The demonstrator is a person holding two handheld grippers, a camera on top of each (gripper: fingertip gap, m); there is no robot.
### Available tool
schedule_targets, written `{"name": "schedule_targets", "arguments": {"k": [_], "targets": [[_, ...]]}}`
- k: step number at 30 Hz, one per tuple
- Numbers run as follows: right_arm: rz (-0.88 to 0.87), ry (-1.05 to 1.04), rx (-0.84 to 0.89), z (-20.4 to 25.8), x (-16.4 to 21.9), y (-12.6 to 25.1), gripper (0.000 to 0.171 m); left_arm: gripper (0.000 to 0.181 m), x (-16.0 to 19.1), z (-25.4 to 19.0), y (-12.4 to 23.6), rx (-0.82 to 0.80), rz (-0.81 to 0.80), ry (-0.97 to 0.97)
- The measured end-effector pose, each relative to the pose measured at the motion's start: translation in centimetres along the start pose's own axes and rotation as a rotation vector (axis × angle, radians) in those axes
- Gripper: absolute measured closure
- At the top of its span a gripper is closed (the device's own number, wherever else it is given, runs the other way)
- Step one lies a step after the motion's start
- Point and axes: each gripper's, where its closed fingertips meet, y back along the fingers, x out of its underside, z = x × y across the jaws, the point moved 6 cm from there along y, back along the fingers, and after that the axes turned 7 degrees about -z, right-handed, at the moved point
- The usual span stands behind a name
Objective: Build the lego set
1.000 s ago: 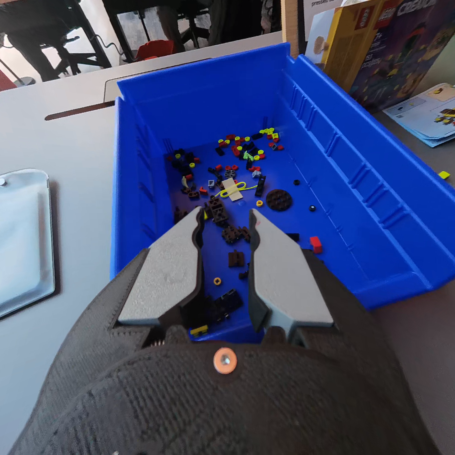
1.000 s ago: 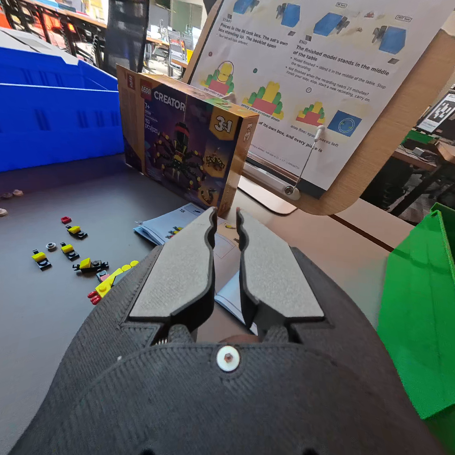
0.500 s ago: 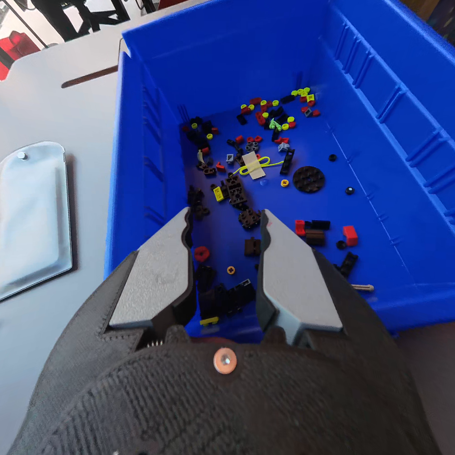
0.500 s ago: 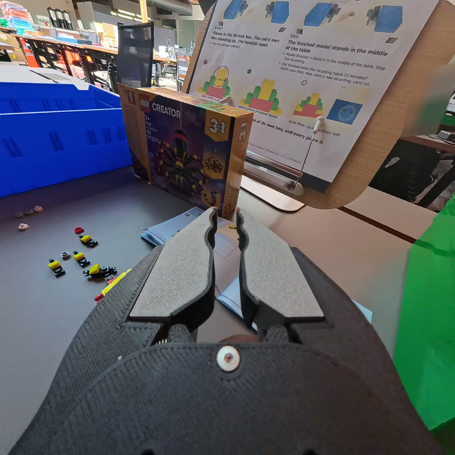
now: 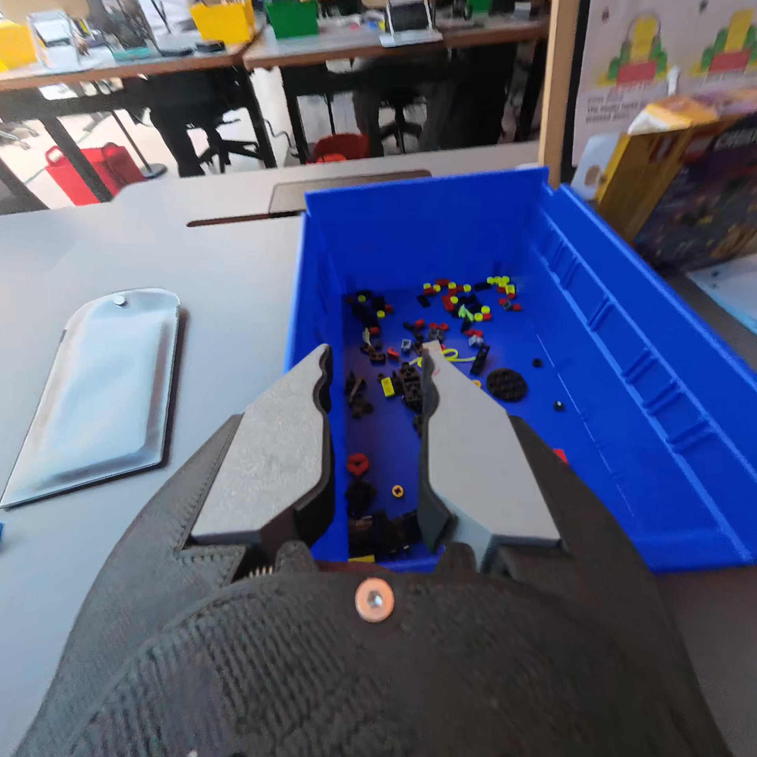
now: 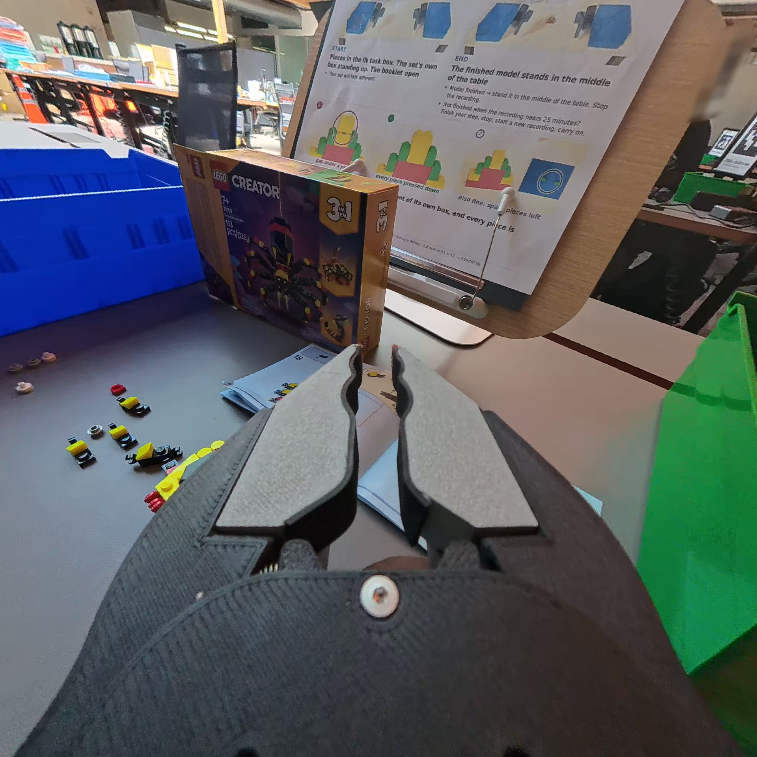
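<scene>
1. Left wrist view shows my left gripper (image 5: 375, 366) hanging over the near end of the blue bin (image 5: 639, 370), its jaws spread wide and holding nothing, touching nothing.
2. Loose lego pieces (image 5: 413, 387) lie scattered on the bin floor — small black, red and yellow bits, plus a black round plate (image 5: 506, 384) lying apart from the clutter.
3. I judge these pieces light, hard and slick; flat ones sit low on the floor, so I would pinch across the short sides of a piece, not press down on its top.
4. My right gripper (image 6: 377, 352) hovers above the open instruction booklet (image 6: 270, 389), jaws parted by a narrow gap, empty.
5. Left of it on the dark table (image 6: 61, 573) sit small yellow-and-black subassemblies (image 6: 153, 452) — only lightly snapped together, I would guess, so a hard squeeze could pop them apart.
6. Behind the booklet stands the set's box (image 6: 286, 250), beside the bin.
</scene>
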Motion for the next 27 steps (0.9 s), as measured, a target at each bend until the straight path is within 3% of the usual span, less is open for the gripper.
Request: {"name": "schedule_targets", "arguments": {"k": [5,27], "targets": [[-0.006,-0.002,0.017,-0.3,-0.1,0.2,0.161,0.145,-1.4,1.6,1.4,-0.014,-0.116,0.109],[0.004,0.005,-0.001,0.0,0.0,0.1,0.162,0.142,-0.6,1.1,0.7,0.022,-0.071,0.072]]}}
